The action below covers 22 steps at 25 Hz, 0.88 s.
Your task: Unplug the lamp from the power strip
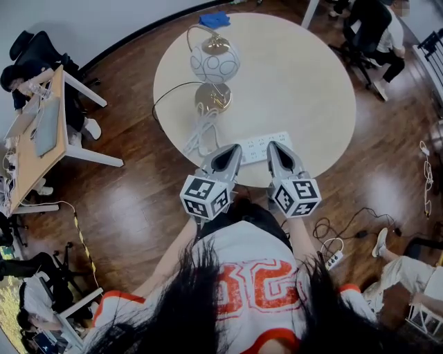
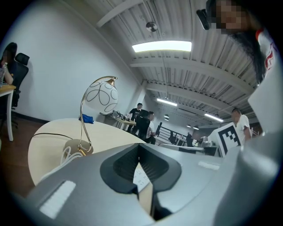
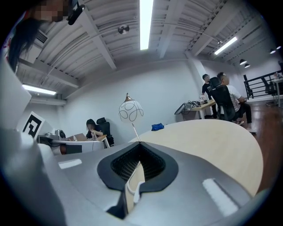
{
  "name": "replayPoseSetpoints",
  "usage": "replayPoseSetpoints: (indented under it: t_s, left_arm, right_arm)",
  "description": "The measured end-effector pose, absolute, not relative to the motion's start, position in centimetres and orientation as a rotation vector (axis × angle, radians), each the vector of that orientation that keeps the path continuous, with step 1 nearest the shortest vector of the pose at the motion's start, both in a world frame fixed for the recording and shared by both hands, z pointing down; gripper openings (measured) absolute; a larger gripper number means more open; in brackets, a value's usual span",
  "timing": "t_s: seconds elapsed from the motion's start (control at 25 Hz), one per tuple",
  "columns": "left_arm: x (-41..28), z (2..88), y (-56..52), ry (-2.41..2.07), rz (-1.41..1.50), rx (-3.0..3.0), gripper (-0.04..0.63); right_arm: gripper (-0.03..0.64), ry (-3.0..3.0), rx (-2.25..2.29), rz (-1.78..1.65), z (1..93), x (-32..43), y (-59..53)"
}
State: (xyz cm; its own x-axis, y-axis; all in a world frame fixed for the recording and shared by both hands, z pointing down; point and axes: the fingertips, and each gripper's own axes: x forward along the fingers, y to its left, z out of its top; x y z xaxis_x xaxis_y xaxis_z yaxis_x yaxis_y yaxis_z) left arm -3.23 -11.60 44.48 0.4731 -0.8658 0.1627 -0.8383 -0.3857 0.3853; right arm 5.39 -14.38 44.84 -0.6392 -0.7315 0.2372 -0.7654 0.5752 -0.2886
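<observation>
Upper centre of the head view: lamp [image 1: 214, 62], upright on the round table [image 1: 311, 76], with white cable [image 1: 201, 135] bunched just below its base. Lower centre of the table, near the front edge: power strip [image 1: 257, 146], lying flat. Directly below the strip: left gripper [image 1: 231, 151] and right gripper [image 1: 277, 148], side by side, tips at the strip. Both clenched, jaws together, grasping nothing. Top centre, at the far rim: blue cloth [image 1: 214, 19].
</observation>
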Motion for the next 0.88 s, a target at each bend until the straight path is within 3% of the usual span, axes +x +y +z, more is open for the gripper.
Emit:
replayPoseSetpoints:
  t_s: [0.88]
  left_arm:
    - [-3.61, 45.06, -11.75, -1.414, -0.071, 2.297, 0.0]
  right_arm:
    - [0.0, -2.678, 1.284, 0.58, 45.56, 5.14, -14.48]
